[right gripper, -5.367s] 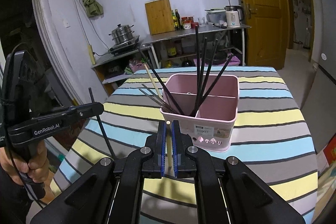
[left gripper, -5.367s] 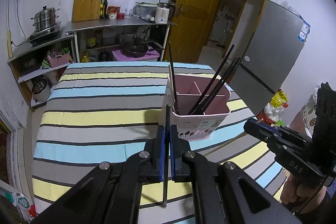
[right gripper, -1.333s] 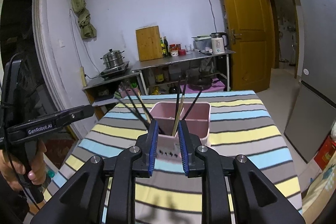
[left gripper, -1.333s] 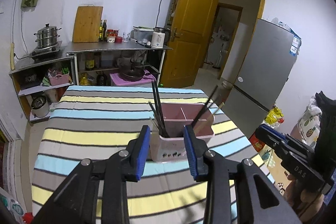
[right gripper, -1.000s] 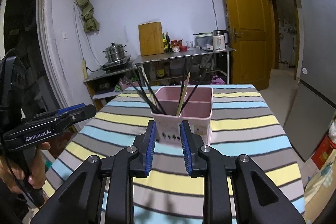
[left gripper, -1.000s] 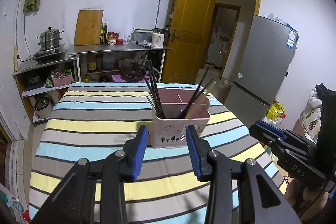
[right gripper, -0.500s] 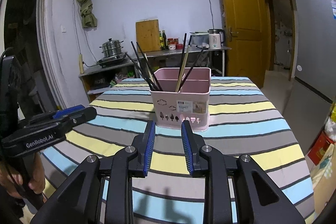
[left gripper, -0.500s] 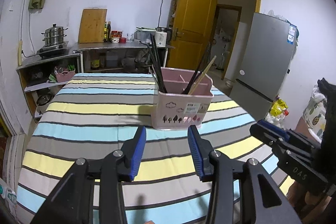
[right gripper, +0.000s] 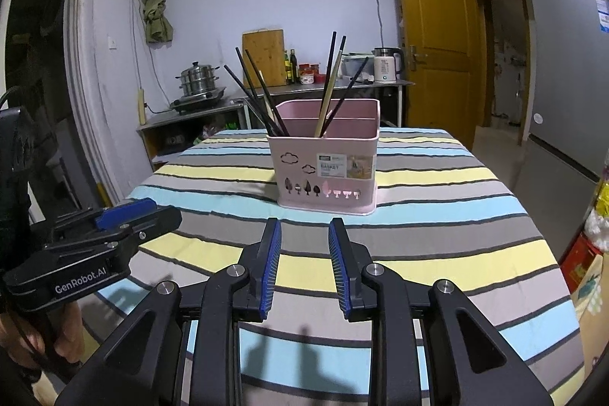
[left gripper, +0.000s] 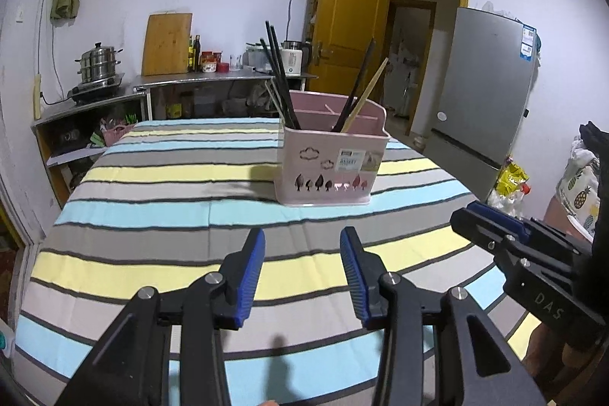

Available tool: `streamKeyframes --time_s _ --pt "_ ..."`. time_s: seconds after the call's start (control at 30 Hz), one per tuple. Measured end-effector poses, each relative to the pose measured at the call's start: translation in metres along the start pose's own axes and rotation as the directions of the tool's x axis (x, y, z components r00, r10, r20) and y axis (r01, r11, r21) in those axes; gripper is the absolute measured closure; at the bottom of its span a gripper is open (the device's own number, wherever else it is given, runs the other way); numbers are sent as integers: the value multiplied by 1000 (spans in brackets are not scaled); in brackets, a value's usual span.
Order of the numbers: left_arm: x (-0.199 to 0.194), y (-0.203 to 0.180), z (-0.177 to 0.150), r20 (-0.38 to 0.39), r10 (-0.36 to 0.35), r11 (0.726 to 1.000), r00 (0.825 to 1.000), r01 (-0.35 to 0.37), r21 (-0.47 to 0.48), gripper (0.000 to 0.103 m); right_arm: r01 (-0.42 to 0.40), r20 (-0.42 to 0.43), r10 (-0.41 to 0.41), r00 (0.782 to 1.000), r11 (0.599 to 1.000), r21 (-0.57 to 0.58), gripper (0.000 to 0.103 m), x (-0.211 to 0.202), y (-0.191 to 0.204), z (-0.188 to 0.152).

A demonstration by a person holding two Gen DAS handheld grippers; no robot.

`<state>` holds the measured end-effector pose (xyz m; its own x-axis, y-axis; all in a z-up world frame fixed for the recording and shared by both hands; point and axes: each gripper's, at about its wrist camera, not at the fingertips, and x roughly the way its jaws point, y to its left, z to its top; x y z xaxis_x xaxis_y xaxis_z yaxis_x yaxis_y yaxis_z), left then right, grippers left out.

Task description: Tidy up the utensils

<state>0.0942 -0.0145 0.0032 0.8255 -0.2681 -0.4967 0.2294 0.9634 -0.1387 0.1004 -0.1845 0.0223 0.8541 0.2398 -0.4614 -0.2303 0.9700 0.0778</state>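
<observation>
A pink utensil basket (left gripper: 330,165) (right gripper: 326,170) stands upright on the striped tablecloth (left gripper: 160,177) (right gripper: 437,193). Several black chopsticks (left gripper: 279,78) (right gripper: 255,94) lean in its left compartment. More black ones and a light wooden chopstick (left gripper: 365,97) (right gripper: 329,90) lean in the right compartment. My left gripper (left gripper: 302,242) is open and holds nothing, low over the near part of the cloth, short of the basket. My right gripper (right gripper: 304,227) is also open with nothing between its fingers, facing the basket's front. Each gripper shows at the edge of the other's view.
A metal counter (left gripper: 213,80) with a cutting board (left gripper: 166,42), bottles and a kettle (right gripper: 386,69) runs behind the table. A steamer pot (right gripper: 198,78) sits at the left. A yellow door (right gripper: 430,40) and a grey fridge (left gripper: 483,94) stand to the right.
Both grippers let go of their chopsticks, which now stand in the basket. Since a second ago both have sunk lower and drawn back, so the basket looks side-on.
</observation>
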Motion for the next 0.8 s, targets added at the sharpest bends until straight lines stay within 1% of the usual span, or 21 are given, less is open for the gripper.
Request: streamKeyframes --time_s 0.8 --pt "-4 0 -4 6 14 1000 1000 -14 -9 60 8 13 -8 1000 1000 0 76 -7 1 -1"
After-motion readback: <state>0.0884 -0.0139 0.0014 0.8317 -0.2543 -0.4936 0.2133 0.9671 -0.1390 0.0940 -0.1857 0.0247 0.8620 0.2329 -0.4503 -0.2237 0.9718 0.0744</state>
